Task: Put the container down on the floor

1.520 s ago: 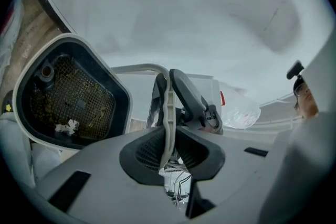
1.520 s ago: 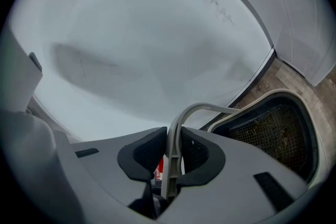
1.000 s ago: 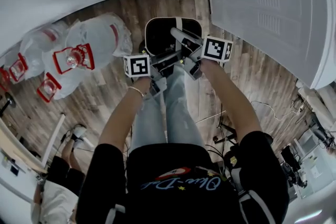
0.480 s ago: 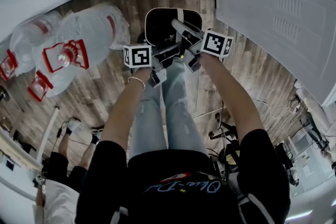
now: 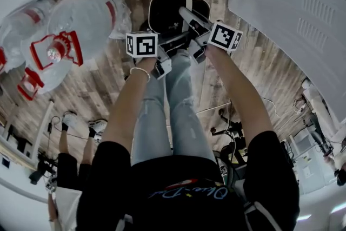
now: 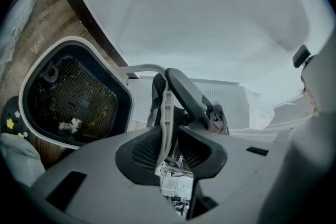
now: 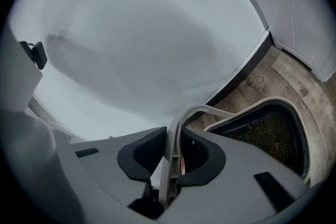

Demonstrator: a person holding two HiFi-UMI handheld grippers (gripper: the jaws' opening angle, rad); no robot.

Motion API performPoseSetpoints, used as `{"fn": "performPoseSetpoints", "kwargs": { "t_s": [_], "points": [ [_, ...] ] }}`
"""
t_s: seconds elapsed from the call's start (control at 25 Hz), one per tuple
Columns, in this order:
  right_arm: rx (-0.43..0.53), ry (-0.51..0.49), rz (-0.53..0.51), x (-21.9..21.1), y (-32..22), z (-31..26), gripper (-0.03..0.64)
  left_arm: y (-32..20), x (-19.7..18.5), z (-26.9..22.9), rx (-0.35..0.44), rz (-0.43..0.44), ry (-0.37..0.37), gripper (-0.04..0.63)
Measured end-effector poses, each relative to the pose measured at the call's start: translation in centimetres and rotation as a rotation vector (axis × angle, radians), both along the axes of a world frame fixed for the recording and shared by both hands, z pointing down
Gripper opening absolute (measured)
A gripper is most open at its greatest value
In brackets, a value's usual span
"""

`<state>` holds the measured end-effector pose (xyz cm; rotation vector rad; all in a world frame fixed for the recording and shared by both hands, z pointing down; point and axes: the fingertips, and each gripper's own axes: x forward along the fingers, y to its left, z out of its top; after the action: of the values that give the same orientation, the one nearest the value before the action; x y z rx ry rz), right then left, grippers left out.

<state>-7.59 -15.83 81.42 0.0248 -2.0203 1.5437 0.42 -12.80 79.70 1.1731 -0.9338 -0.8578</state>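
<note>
Wood-plank floor runs up to a white wall with dark skirting. The container, a black mesh-bottomed basket with a white rim, sits low by that skirting, just ahead of your knees; whether its base touches the boards I cannot tell. Its grey handle arches up between both grippers. Your left gripper has just been opening its jaws: the handle stands between them, with a gap on one side. Your right gripper has its jaws pinching the handle. To your left lie clear-wrapped packs with red handles, and to your right is a white door.
</note>
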Motion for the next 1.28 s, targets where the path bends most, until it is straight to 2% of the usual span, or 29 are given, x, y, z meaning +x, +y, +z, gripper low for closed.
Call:
{"fn": "performPoseSetpoints", "kwargs": {
  "t_s": [0.32,0.52,0.64,0.8,0.96,1.12,1.28],
  "points": [
    [0.029,0.03,-0.021,0.1,1.6,3.2,0.052,1.3,0.2,2.8,-0.025,0.002,0.0,0.098],
    [0.059,0.03,-0.032,0.5,1.7,3.7,0.053,1.4,0.6,3.5,-0.046,0.009,-0.033,0.098],
    [0.088,0.067,-0.07,1.2,1.9,4.7,0.057,1.5,1.2,4.4,-0.08,0.029,-0.054,0.103],
    [0.108,0.164,-0.152,3.4,2.6,6.7,0.06,2.4,2.3,5.9,-0.141,0.068,-0.044,0.207],
    [0.114,0.154,-0.136,3.7,2.2,6.6,0.066,3.1,2.9,6.0,-0.146,0.058,-0.003,0.207],
    [0.079,0.161,-0.122,3.0,2.7,6.4,0.068,4.7,3.5,6.4,-0.182,0.133,-0.043,0.207],
    [0.075,0.168,-0.137,2.5,3.7,6.1,0.12,5.9,2.7,6.4,-0.207,0.118,-0.052,0.209]
  ]
}}
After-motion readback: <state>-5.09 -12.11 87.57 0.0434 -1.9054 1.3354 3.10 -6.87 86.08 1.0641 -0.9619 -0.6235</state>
